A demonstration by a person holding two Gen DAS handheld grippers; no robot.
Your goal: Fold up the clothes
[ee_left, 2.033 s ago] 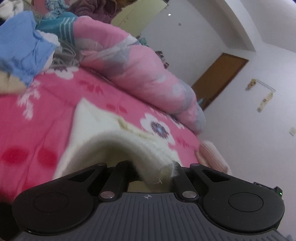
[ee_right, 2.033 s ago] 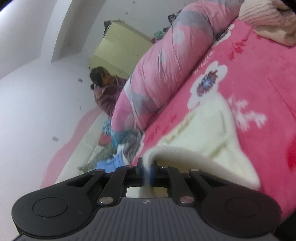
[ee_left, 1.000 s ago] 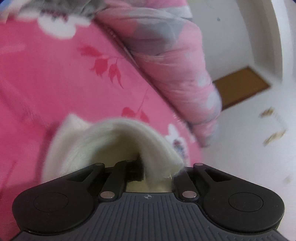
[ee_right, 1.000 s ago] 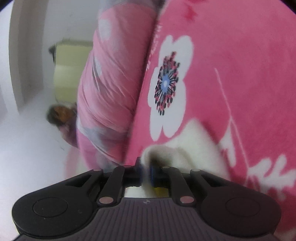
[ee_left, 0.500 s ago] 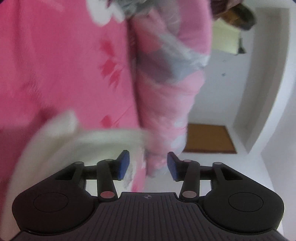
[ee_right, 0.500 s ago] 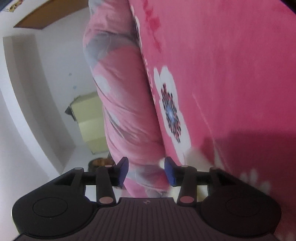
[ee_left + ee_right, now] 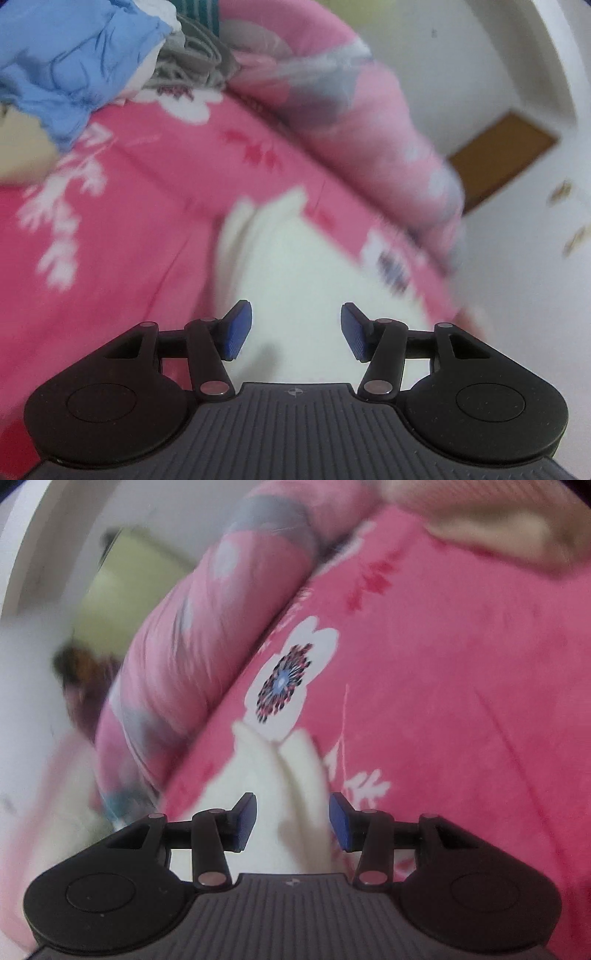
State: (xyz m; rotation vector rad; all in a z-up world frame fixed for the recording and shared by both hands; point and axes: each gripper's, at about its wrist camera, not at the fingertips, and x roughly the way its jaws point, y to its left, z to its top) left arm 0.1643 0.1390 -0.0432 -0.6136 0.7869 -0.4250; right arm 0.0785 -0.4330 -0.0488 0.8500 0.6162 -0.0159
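Note:
A cream-white garment (image 7: 295,273) lies on the pink floral bedspread (image 7: 122,229), blurred by motion. My left gripper (image 7: 295,330) is open and empty just above its near part. In the right wrist view the same cream garment (image 7: 284,786) lies folded over on the bedspread (image 7: 443,701). My right gripper (image 7: 292,819) is open and empty over it. The blue pads (image 7: 340,821) hold nothing.
A rolled pink and grey quilt (image 7: 351,110) runs along the far side of the bed, also seen in the right wrist view (image 7: 207,627). A heap of clothes with a blue garment (image 7: 74,62) sits at the left. A beige folded item (image 7: 498,520) lies at the right.
Both grippers held the cream garment shut, swung it over, then opened and let it go. The garment now lies on the bedspread and both grippers have pulled back.

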